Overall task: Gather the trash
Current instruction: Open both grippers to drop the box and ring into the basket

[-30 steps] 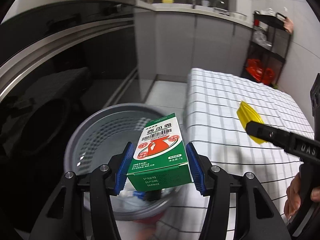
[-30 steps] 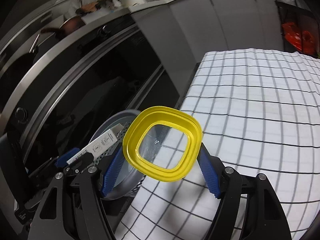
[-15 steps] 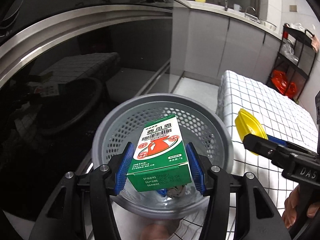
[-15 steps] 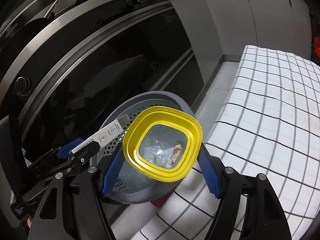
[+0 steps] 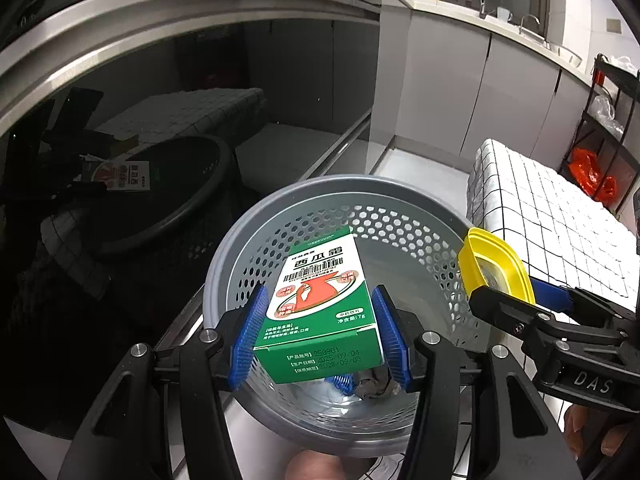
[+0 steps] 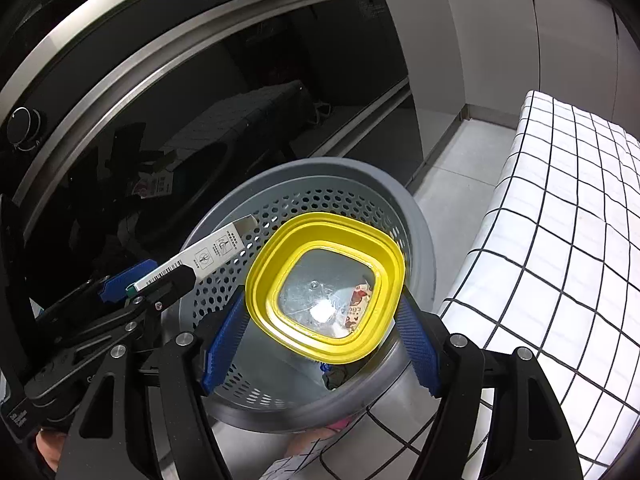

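Observation:
My left gripper (image 5: 320, 332) is shut on a green and white medicine box (image 5: 320, 304) and holds it over the open grey perforated trash basket (image 5: 240, 248). My right gripper (image 6: 320, 324) is shut on a yellow-rimmed clear lid (image 6: 324, 280), also held over the basket (image 6: 420, 232). In the left wrist view the lid (image 5: 494, 260) and right gripper (image 5: 516, 300) sit at the basket's right rim. In the right wrist view the box (image 6: 208, 256) and left gripper (image 6: 140, 280) are at the basket's left. Crumpled trash (image 5: 374, 386) lies in the basket bottom.
A table with a white black-checked cloth (image 5: 560, 220) stands right of the basket; it also shows in the right wrist view (image 6: 560, 240). A dark glossy oven front (image 5: 140, 140) is to the left. Grey cabinets (image 5: 460, 80) and a black rack (image 5: 612, 120) stand behind.
Both grippers moved left off the checked table to above the basket, each still holding its item. The basket now fills the middle of both views.

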`<action>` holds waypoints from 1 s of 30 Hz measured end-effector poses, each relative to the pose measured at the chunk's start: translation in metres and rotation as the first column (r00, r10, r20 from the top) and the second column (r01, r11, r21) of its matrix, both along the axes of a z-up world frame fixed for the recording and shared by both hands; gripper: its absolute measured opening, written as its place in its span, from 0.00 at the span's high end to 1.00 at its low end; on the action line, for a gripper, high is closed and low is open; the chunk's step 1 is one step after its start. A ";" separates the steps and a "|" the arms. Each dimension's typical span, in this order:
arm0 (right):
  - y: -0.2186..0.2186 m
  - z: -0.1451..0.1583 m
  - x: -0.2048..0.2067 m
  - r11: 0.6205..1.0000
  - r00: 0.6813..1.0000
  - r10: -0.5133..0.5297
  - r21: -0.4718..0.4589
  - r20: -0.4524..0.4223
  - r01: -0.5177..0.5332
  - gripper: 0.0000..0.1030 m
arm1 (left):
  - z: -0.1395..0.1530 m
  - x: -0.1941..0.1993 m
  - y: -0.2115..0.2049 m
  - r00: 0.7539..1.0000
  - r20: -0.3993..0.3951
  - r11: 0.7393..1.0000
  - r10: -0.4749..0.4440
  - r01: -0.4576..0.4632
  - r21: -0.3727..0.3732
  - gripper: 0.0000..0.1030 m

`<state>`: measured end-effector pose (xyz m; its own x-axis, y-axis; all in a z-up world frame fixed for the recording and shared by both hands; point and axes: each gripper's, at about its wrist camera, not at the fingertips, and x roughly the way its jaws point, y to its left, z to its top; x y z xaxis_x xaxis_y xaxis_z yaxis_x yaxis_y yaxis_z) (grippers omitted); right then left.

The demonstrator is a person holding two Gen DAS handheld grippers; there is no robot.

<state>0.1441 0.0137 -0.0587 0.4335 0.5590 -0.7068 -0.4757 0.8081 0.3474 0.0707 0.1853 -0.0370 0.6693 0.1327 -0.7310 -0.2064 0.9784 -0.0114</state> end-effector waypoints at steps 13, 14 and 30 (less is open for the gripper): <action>-0.002 0.004 -0.003 1.000 1.000 0.007 0.020 0.020 -0.008 0.30 | 0.001 0.001 0.007 1.000 -0.011 1.000 0.015 -0.015 -0.011 0.48; -0.003 0.005 -0.003 1.000 1.000 0.005 0.021 0.023 -0.005 0.30 | 0.002 0.001 0.007 1.000 -0.010 1.000 0.018 -0.018 -0.010 0.48; -0.012 0.014 -0.010 0.999 0.999 -0.021 0.038 0.044 0.019 0.25 | 0.014 -0.005 0.003 1.000 0.015 1.000 0.019 -0.019 0.007 0.34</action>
